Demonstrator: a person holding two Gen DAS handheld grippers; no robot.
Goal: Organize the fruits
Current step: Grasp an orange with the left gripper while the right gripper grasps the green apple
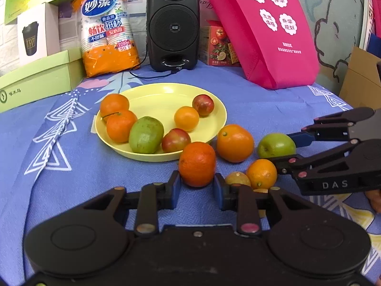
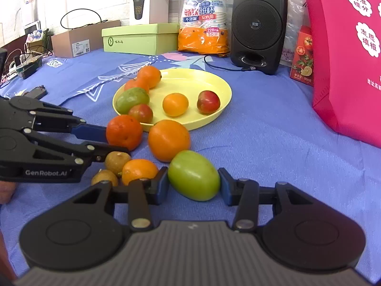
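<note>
Contact unclear at both grippers: left gripper [image 1: 197, 186] brackets orange [image 1: 197, 164]; right gripper [image 2: 193, 186] brackets green fruit [image 2: 194, 175].

Both cameras sit low over the blue cloth, each looking forward along its own gripper's fingers toward the yellow plate [image 1: 164, 157] [image 2: 221, 109]. The left wrist view faces the plate almost head-on from just in front of it. The right wrist view faces it from the front right, slightly farther off. Both share the plate, the fruit just before it, and the speaker [image 1: 172, 26] [image 2: 258, 23] behind it.
</note>
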